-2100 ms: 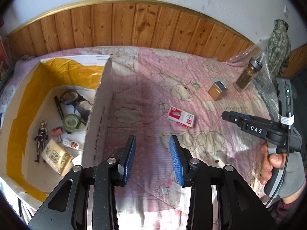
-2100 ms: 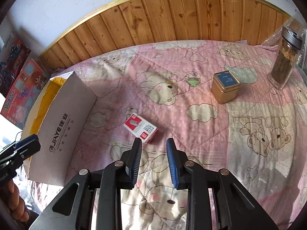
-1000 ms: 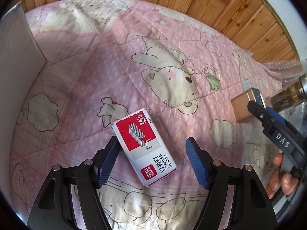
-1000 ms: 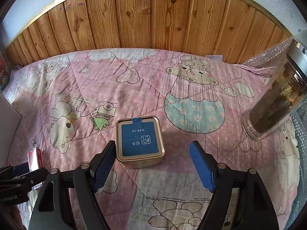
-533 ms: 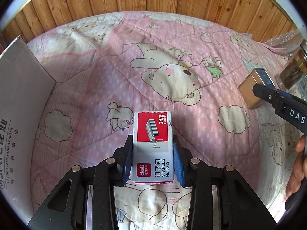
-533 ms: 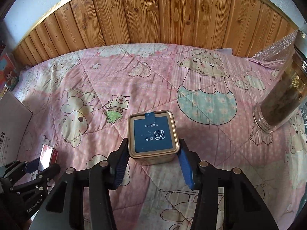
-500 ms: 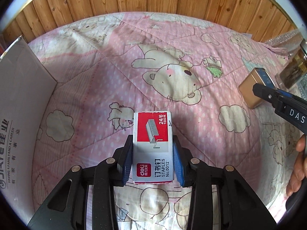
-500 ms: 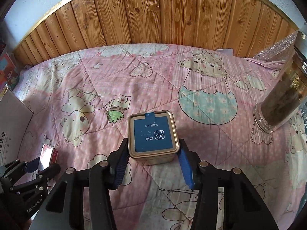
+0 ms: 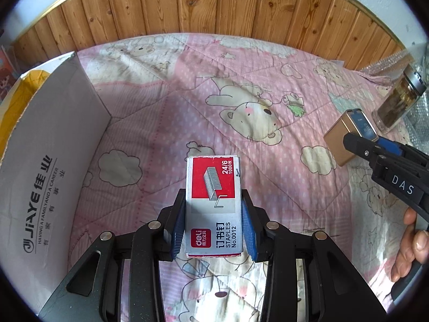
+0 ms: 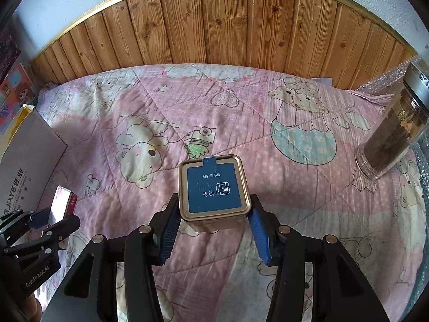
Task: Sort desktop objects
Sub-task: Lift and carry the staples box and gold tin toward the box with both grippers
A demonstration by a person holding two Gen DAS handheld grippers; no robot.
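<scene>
- Pink cartoon-bear quilt (image 9: 166,123) covers the whole surface.
- White cardboard box (image 9: 51,166) at 9 o'clock in left wrist view, standing on quilt.
- Glass bottle w/ dark contents (image 10: 388,139) at 3 o'clock in right wrist view, upright, well apart from tin.
- Right gripper (image 10: 213,230) clamped on gold tin w/ blue lid (image 10: 213,190), pads on both sides.
- Left gripper (image 9: 213,228) clamped on staples box (image 9: 213,204), red-and-white face up, pads pressing both long sides.
</scene>
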